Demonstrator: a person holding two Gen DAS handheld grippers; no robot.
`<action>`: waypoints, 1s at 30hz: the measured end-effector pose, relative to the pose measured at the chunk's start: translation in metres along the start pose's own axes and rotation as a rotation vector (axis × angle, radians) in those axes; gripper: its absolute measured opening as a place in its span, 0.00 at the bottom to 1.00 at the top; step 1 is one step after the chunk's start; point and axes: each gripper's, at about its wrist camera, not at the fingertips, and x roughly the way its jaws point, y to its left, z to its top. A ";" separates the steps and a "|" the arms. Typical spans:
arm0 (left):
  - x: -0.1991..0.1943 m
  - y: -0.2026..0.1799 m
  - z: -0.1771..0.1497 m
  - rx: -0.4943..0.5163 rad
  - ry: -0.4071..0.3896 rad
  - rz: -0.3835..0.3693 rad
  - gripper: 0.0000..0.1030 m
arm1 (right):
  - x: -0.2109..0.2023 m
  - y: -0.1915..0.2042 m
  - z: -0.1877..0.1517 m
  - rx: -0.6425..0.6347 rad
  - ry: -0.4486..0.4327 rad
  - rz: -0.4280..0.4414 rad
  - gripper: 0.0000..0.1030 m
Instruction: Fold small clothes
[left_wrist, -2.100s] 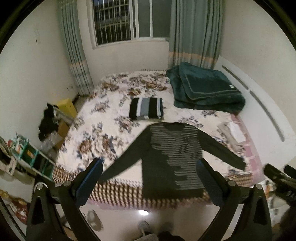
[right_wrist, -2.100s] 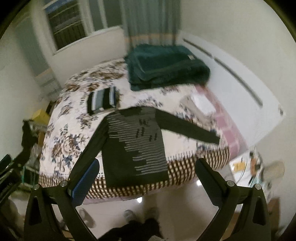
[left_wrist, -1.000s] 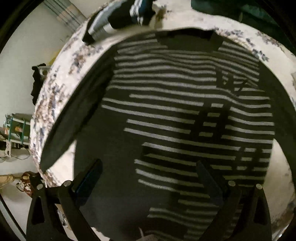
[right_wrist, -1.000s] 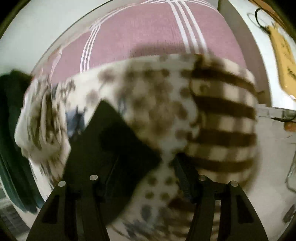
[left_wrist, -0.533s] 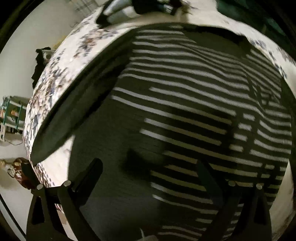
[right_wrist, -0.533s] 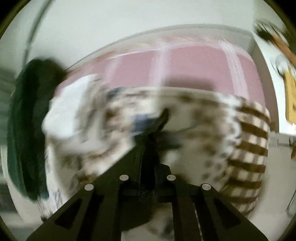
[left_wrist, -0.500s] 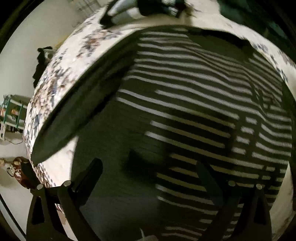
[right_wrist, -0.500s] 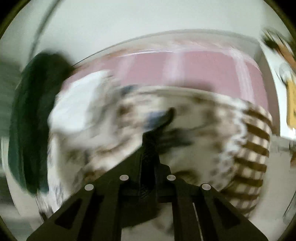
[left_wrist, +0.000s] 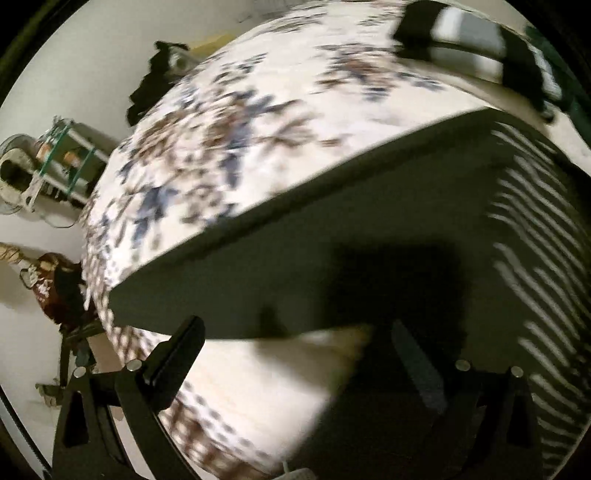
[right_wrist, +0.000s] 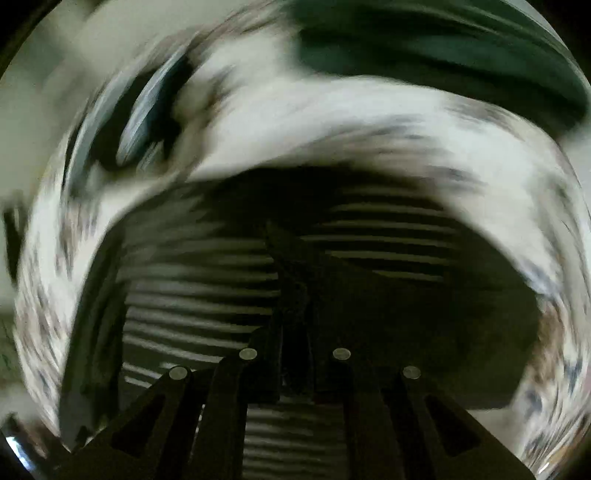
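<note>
Your right gripper (right_wrist: 295, 354) has just closed: a second ago its jaws stood apart over the cuff of the sweater's right sleeve at the edge of the bed, and now they are pressed together with a dark strip of cloth rising from between them. The picture is badly smeared, but that strip looks like the sleeve, so you seem to be pinching it and carrying it in over the striped chest of the sweater (right_wrist: 207, 280). Earlier this camera looked at the corner of the bed; now it looks across the sweater's front, which suggests the first fold, sleeve over body, is under way.

Your left gripper (left_wrist: 291, 354) has shifted too. Half a second ago it hung over the middle of the sweater; now it sits above the left sleeve (left_wrist: 258, 266), which lies flat and straight on the flowered bedspread (left_wrist: 229, 140), running out towards the bed's edge. Its jaws are spread wide and nothing is between them.

The sweater itself lies face up on the bed, with an already folded striped garment (left_wrist: 469, 40) beyond its collar. The left sleeve looks like your next grab; take it near the cuff so it folds across cleanly.
</note>
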 end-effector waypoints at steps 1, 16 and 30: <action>0.007 0.013 0.002 -0.012 0.004 0.007 1.00 | 0.018 0.045 0.004 -0.064 0.023 -0.007 0.10; 0.059 0.115 0.022 -0.178 0.054 -0.028 1.00 | 0.061 0.226 -0.015 -0.246 0.177 0.110 0.52; 0.123 0.273 -0.003 -0.423 0.182 -0.256 0.98 | 0.025 0.042 -0.096 0.162 0.285 0.121 0.71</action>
